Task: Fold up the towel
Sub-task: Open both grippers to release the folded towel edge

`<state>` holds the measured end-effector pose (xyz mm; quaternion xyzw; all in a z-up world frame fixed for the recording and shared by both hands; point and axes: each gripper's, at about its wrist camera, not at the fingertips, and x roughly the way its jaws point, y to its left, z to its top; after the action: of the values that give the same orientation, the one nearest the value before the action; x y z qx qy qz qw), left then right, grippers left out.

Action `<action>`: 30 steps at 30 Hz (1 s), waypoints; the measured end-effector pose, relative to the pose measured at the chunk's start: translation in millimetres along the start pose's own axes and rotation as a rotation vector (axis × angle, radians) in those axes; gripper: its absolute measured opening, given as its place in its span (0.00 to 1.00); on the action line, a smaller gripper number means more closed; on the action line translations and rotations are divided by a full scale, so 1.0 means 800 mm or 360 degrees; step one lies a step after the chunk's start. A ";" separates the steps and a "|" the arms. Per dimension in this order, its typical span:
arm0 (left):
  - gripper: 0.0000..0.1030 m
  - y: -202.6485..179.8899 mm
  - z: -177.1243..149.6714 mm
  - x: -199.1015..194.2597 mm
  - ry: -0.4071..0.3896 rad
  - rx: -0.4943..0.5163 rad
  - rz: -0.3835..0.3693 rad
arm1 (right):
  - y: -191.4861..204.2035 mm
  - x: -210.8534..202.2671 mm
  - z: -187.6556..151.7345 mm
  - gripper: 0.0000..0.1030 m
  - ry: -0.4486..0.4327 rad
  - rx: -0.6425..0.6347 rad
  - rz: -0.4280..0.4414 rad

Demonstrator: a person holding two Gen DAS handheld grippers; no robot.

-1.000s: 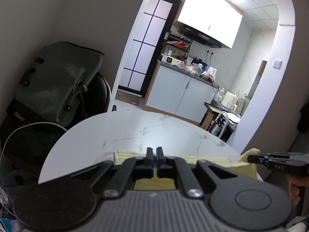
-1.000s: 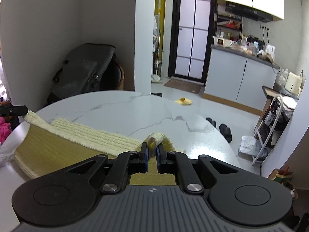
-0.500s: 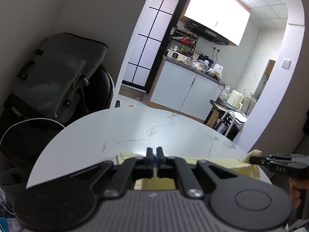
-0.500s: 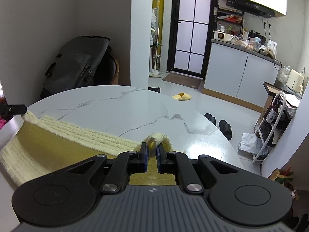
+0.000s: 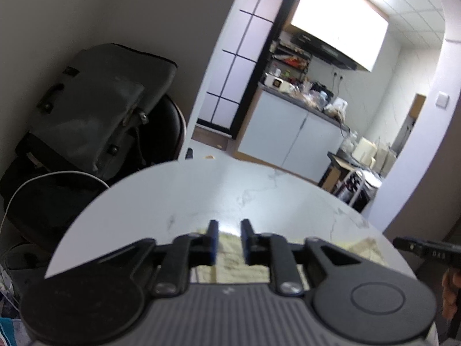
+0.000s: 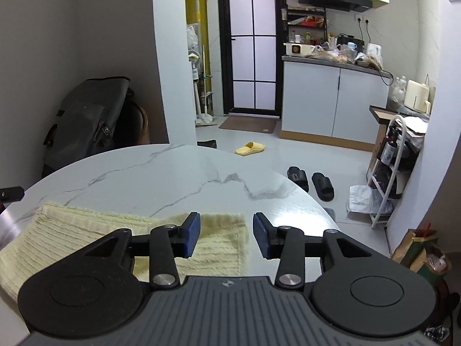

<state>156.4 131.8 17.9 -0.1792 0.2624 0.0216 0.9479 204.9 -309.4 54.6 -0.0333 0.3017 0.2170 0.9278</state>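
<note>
A pale yellow ribbed towel [image 6: 86, 236] lies flat on the round white marble table [image 6: 173, 178], near its front edge. My right gripper [image 6: 225, 238] is open and empty just above the towel's right corner. In the left wrist view my left gripper [image 5: 229, 240] is open a little and empty above the towel [image 5: 230, 262], which is mostly hidden behind the fingers. The right gripper's tip also shows in the left wrist view [image 5: 426, 249] at the right edge.
A grey bag [image 6: 86, 121] rests on a dark chair behind the table at the left. Slippers [image 6: 311, 181] and a yellow sandal [image 6: 249, 148] lie on the floor beyond. A white rack [image 6: 389, 173] stands at the right, kitchen cabinets [image 6: 331, 109] behind.
Both grippers have opened and let go of the towel. The towel edge that was held up now lies flat on the table.
</note>
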 end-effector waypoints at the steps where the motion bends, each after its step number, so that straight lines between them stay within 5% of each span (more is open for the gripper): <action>1: 0.33 -0.002 -0.002 0.002 0.0023 0.0013 -0.0005 | 0.000 0.001 -0.002 0.47 0.0010 -0.0004 0.0004; 4: 0.44 -0.010 -0.008 0.010 0.0074 0.0058 -0.0004 | 0.003 0.002 -0.008 0.47 0.0049 -0.0032 0.0021; 21: 0.51 -0.031 -0.010 0.057 0.0146 0.0304 0.0129 | 0.024 -0.015 -0.045 0.47 0.0208 -0.0181 0.0110; 22: 0.49 -0.031 -0.011 0.057 0.0143 0.0308 0.0130 | 0.025 -0.016 -0.047 0.47 0.0217 -0.0190 0.0116; 25: 0.15 -0.031 -0.013 0.056 0.0140 0.0313 0.0119 | 0.031 -0.017 -0.053 0.47 0.0223 -0.0249 0.0113; 30: 0.12 -0.033 -0.008 0.053 0.0116 0.0329 0.0078 | 0.029 -0.017 -0.053 0.47 0.0227 -0.0244 0.0132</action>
<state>193.3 103.0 0.3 -0.0746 0.3018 0.0110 0.9504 162.0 -301.9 29.7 -0.1070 0.3505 0.2748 0.8889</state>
